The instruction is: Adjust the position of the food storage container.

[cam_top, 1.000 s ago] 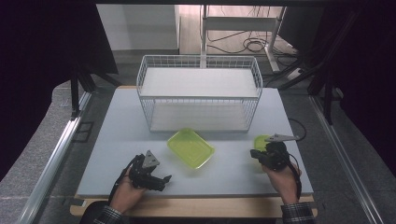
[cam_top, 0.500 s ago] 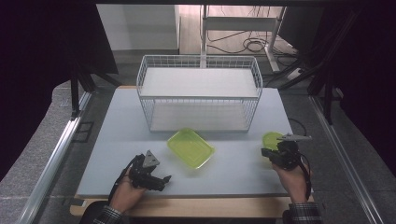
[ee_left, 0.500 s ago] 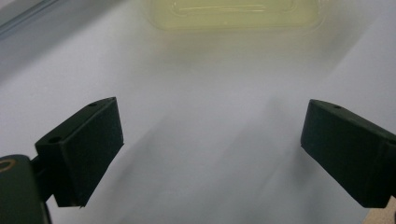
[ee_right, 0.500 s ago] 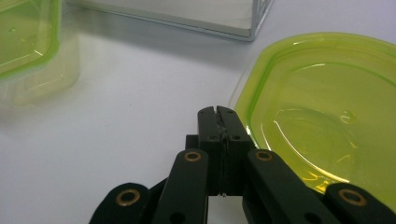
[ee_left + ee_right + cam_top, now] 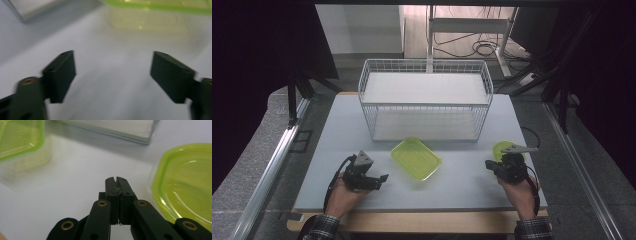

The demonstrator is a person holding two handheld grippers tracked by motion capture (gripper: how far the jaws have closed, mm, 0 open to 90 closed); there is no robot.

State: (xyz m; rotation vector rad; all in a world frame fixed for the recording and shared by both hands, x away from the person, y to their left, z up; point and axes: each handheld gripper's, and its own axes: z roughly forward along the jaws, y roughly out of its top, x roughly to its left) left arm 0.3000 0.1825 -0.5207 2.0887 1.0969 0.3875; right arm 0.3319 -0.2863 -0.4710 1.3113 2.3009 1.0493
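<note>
Setting: a grey table point(image 5: 337, 150) carries a white wire basket point(image 5: 424, 100) at the far side, standing mouth up; two green plastic pieces lie in front of it.
Container: the green rectangular container point(image 5: 416, 158) lies flat near the table's middle, just ahead of the basket, between the two hands; in the left gripper view its rim point(image 5: 160, 6) sits directly ahead of the jaws, apart from them.
Left gripper point(image 5: 379, 179): released; its jaws have just been narrowing, yet they stand wide apart with bare table between them; it is aimed level at the container, probably to line up a grasp on the near rim.
Lid: the round green lid point(image 5: 502, 148) rests flat by the right edge of the table; in the right gripper view it point(image 5: 190, 182) lies just beside the jaws, untouched.
Right gripper point(image 5: 490, 165): clenched on nothing, jaws pressed together; it waits low over the table beside the lid, seemingly parked while the left hand works.
Likely step: approach to the container, not yet gripped.
</note>
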